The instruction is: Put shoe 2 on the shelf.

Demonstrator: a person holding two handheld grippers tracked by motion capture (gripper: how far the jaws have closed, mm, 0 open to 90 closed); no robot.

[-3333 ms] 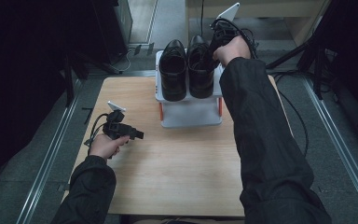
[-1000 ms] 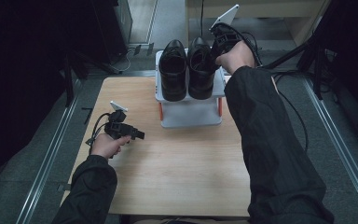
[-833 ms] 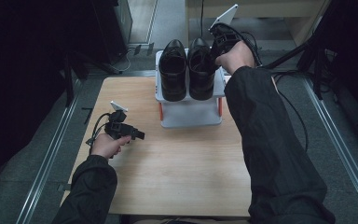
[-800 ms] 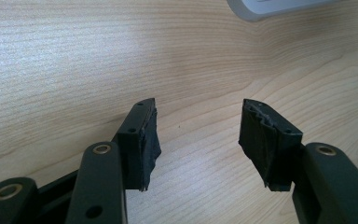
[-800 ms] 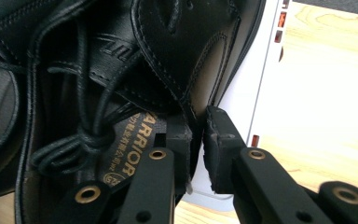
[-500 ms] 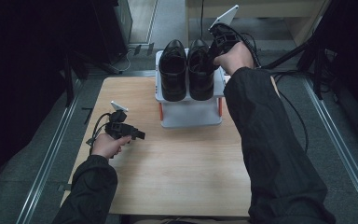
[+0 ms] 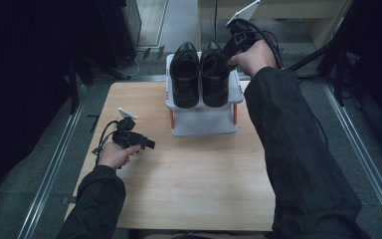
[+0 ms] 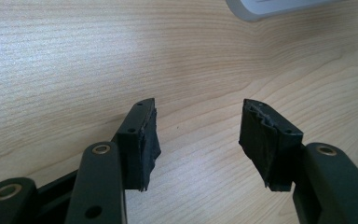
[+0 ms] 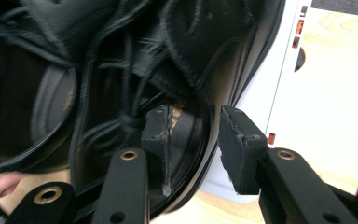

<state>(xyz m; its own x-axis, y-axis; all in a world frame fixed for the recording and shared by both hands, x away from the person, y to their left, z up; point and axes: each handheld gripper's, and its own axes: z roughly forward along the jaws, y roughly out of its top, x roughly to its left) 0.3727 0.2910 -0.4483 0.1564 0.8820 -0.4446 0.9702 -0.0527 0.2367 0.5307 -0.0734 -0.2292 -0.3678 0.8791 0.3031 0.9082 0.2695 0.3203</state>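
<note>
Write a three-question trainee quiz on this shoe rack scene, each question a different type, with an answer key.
1. True or false: the left claw is shut on a shoe.
2. Multiple choice: where do the two black shoes stand? A) on the wooden table B) on top of the white rack C) on the floor
3. Fill in: the right claw has one jaw inside the ____ shoe's opening and one outside its collar.

Key:
1. False: it hovers open over bare wood.
2. B
3. Right. Its jaws have just been opening, with the collar between them, no longer pressed.
</note>
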